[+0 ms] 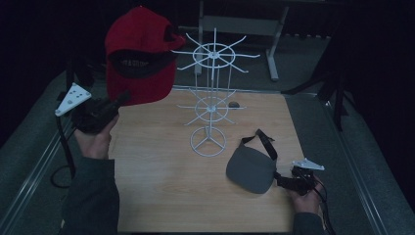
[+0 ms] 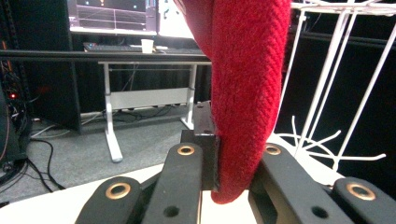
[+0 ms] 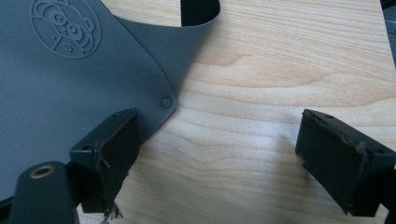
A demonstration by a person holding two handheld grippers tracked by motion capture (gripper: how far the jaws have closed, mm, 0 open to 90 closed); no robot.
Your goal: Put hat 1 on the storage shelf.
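Two grippers: left gripper (image 1: 116, 104) pinches the knitted red cap (image 1: 139, 54) by its edge, held up just left of the white wire rack (image 1: 211, 93) with spoke-like hooks, nearer this hand; right gripper (image 1: 284, 180) spread wide beside the smooth grey pouch (image 1: 250, 169) on the wooden table (image 1: 161, 196).

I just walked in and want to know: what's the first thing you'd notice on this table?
The big red cap jumps out first, held up in the air at the far left by the left gripper, whose jaws are shut on its edge. Next to it, a white wire rack stands in the middle of the wooden table. At the near right lies a flat grey visor, with the right gripper open at its edge.
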